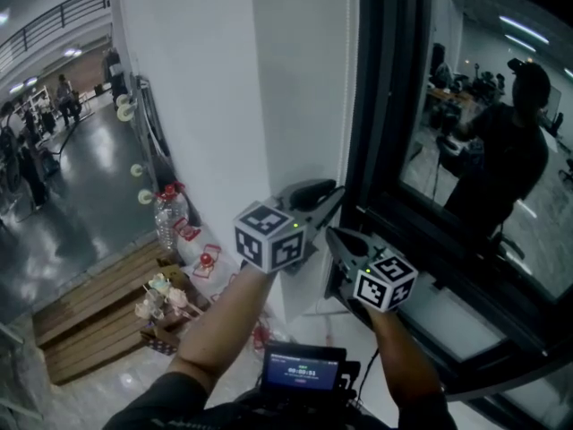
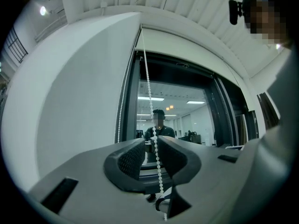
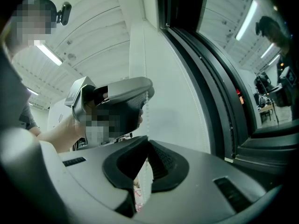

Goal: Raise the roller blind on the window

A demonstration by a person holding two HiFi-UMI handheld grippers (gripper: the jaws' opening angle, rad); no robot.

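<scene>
White chain (image 2: 147,78) hangs through the left gripper (image 2: 150,142), jaws barely parted, mid-frame; lower right, the right gripper (image 3: 145,143) clamps it beside the window (image 1: 483,141).

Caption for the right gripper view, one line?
Right tongs shut on the blind's bead chain, left tongs just above at the same chain.

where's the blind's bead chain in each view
Head view: bead chain, a faint thin line down the white wall's edge, upper middle.
Left gripper view: bead chain runs from top centre down between the jaws.
Right gripper view: bead chain hangs at centre, passing between the jaws.
Shared landmark: the black window frame.
</scene>
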